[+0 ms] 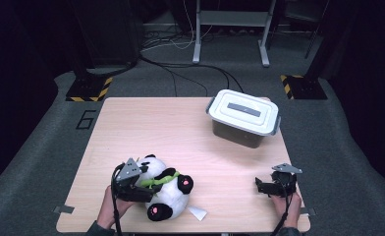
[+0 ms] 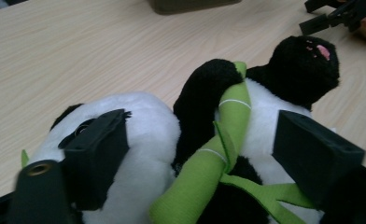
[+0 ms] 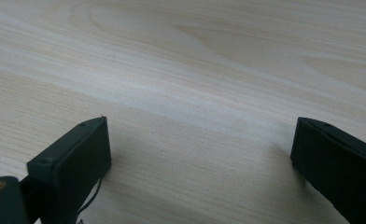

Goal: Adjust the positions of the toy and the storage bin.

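A: Left gripper (image 2: 197, 154)?
B: Jaws astride the panda (image 1: 163, 189) lying at the table's (image 1: 146, 123) near left, pressing its plush for a lift.
A: Right gripper (image 3: 200, 158)?
B: Jaws spread, nothing between, idle on the table.

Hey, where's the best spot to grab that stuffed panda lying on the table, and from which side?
Probably across its soft white torso, from the near left side. The panda lies on its side on the table, the green bamboo stick across its chest. The left gripper already straddles that middle, one jaw against its white head, one against its belly.
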`<state>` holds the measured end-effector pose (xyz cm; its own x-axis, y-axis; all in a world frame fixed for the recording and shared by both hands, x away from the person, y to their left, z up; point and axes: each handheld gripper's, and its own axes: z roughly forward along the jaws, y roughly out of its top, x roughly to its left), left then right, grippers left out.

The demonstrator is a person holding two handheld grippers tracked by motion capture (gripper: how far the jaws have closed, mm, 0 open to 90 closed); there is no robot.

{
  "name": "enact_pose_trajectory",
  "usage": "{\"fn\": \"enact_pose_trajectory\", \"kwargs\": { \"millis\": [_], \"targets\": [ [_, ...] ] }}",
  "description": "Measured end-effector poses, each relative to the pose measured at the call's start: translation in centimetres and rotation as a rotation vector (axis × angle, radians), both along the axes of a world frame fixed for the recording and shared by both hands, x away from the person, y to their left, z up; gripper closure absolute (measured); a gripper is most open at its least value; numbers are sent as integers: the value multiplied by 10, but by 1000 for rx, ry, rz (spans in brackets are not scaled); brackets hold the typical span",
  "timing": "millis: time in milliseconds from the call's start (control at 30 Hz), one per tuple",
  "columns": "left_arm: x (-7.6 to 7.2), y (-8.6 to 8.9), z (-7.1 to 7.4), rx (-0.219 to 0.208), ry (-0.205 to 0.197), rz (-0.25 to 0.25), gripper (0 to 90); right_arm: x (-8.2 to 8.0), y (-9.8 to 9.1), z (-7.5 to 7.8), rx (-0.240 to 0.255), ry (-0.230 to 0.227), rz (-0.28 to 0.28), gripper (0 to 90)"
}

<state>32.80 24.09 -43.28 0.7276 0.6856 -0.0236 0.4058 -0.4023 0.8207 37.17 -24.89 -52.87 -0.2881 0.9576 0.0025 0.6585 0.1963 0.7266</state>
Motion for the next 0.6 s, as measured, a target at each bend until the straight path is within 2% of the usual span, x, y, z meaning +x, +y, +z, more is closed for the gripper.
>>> {"fn": "enact_pose_trajectory", "kwargs": {
  "millis": [100, 233, 300, 500, 600],
  "targets": [
    [-1, 1, -2, -10, -3, -1, 378, 0, 0, 0, 0, 1, -3, 41],
    [-4, -3, -6, -7, 16, -41, 458, 0, 0, 0, 0, 1, -3, 41],
    [-4, -5, -9, -3, 23, -42, 477, 0, 0, 0, 0, 1, -3, 41],
    [-3, 0, -17, -64, 74, -32, 588, 0, 0, 0, -1, 0, -3, 42],
    [-2, 4, -23, -116, 103, -33, 624, 0, 0, 0, -2, 0, -5, 44]
  ]
}}
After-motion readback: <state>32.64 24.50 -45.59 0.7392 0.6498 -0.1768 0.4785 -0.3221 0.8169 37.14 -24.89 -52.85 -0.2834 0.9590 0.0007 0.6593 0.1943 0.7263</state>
